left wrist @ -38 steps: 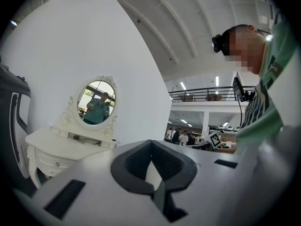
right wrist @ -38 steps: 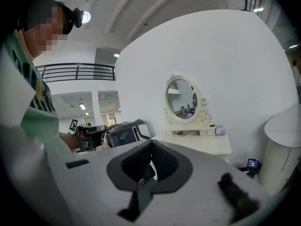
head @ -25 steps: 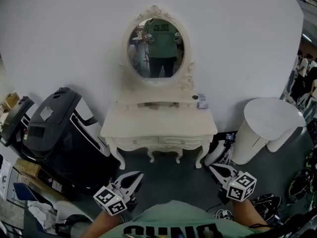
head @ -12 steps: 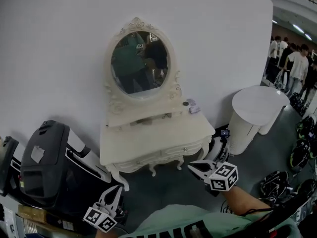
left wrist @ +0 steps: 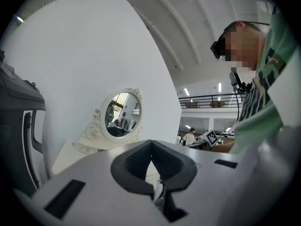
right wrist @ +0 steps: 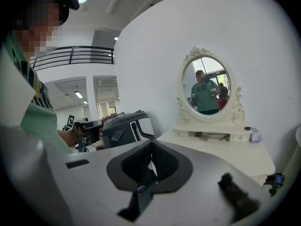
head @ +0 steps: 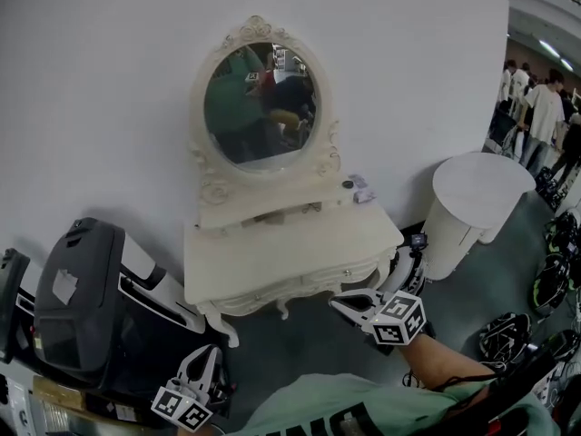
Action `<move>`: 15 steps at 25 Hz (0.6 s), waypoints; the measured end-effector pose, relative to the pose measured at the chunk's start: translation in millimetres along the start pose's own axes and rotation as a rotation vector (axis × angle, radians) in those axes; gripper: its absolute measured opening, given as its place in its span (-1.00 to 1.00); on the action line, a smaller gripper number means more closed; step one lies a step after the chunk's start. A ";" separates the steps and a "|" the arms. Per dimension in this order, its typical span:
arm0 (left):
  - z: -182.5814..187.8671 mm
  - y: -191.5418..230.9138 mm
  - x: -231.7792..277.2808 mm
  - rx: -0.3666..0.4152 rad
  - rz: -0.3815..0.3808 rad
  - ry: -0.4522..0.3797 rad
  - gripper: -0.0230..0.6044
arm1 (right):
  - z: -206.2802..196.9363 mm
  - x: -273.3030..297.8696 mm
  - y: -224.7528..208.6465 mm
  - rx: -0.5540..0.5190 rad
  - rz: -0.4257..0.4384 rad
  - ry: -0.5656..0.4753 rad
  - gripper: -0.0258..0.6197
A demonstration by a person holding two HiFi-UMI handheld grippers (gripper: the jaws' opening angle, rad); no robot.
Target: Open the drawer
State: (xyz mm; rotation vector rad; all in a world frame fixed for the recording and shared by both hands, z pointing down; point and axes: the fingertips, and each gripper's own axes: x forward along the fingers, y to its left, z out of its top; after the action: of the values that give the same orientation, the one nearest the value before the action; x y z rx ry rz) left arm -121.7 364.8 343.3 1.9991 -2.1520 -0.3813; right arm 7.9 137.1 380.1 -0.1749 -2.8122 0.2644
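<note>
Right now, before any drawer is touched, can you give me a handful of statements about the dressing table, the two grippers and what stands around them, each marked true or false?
1. The drawers of the dressing table are all closed. True.
2. The right gripper is clamped on a drawer knob. False: its jaws are shut on nothing, and no knob is between them.
3. An oval mirror stands at the back of the table top. True.
4. The white round stand is to the left of the dressing table. False: it is to the right; a black machine stands at the left.
5. The left gripper is shut and empty, low at the left. True.
</note>
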 end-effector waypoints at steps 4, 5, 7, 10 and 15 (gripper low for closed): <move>0.8 0.4 24.8 0.026 0.044 0.007 -0.90 | 7.3 15.9 -32.4 0.009 0.058 -0.013 -0.88; 3.4 1.5 32.1 0.034 0.063 0.002 -0.90 | 11.1 20.9 -40.5 0.002 0.082 -0.016 -0.88; 10.0 2.6 47.1 0.040 0.112 -0.020 -0.90 | 18.6 31.0 -59.9 -0.008 0.128 -0.012 -0.88; 12.3 -5.7 68.2 0.038 0.170 -0.047 -0.90 | 29.7 38.1 -90.6 -0.015 0.188 -0.011 -0.88; 10.1 -14.3 119.4 0.035 0.240 -0.043 -0.90 | 48.4 44.2 -148.3 -0.008 0.259 -0.038 -0.88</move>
State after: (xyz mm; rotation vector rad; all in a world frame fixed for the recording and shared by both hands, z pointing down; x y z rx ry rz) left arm -120.7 245.7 324.3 1.7360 -2.4046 -0.3549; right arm -62.7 -8.8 377.5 -0.5427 -2.8261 0.3166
